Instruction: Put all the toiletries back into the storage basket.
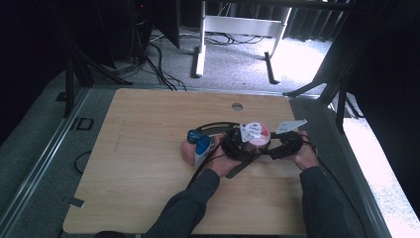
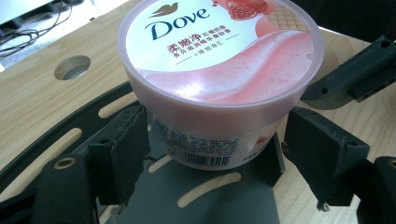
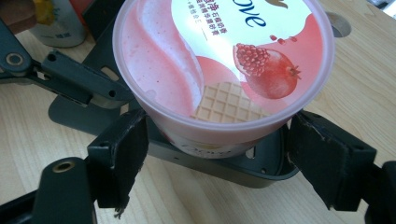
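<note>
1. High view: a person's two forearms come in from the bottom edge, the left gripper [image 1: 236, 144] and the right gripper [image 1: 287, 144] meeting from either side around a pink-lidded tub [image 1: 258, 134] that sits right of centre on the wooden table [image 1: 148, 134]. Just left of the left gripper stand a blue-capped bottle [image 1: 202, 148] and other small containers, too blurred to tell apart. Whether either gripper touches the tub cannot be judged from up here.

2. Left gripper view: the tub [image 2: 219, 60] — a Dove tub with a pink-and-white lid — stands on a dark slotted plate [image 2: 205, 186] lying on the table. The left gripper [image 2: 212, 144] is spread, one black jaw at each side of the tub's lower wall; the left-hand jaw sits just beside the wall, the right-hand one a little apart. Part of the right gripper [image 2: 359, 74] shows at the right edge.

3. Right gripper view: the tub [image 3: 224, 65], its lid showing a pomegranate and a waffle pattern, stands between the jaws of the right gripper [image 3: 217, 140] — spread wide, the left-hand jaw close to the wall, the right-hand one apart. An arm of the left gripper [image 3: 70, 79] crosses at upper left.
</note>
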### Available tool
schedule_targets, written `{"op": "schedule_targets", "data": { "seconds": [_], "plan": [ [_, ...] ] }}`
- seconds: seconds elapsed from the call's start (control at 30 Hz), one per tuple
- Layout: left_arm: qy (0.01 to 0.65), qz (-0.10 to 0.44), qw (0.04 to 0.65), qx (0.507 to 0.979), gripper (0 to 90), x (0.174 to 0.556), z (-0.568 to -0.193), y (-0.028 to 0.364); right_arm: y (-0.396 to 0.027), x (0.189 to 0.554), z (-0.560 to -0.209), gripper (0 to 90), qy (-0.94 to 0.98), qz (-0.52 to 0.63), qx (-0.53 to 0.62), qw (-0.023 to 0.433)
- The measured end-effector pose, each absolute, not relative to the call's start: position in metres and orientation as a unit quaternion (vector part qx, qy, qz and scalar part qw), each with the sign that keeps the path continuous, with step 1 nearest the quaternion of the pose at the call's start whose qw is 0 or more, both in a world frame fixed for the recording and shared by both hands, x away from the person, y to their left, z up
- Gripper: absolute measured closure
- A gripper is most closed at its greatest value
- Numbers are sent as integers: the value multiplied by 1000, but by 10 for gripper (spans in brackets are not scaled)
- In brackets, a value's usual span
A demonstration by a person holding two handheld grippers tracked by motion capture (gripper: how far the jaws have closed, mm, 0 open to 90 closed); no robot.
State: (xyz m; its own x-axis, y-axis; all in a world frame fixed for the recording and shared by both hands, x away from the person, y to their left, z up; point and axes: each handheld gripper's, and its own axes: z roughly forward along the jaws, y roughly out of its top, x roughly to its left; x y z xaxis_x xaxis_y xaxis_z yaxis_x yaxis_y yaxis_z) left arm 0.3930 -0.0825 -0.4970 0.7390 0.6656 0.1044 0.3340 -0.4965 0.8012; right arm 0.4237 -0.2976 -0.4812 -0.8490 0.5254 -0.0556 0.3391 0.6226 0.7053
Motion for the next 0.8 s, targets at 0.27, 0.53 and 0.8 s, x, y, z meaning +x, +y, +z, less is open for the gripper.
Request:
{"op": "schedule_targets", "data": {
  "seconds": [0.27,0.53,0.8],
  "plan": [
    [305,204,393,843,229,399,-501,-84,-296,429,-486,221,890,357,254,128],
    [306,200,387,846,229,403,-507,-89,-298,432,-492,231,892,346,264,120],
    [314,183,384,849,229,409,-513,-91,-299,436,-497,239,894,337,275,112]
  ]
}}
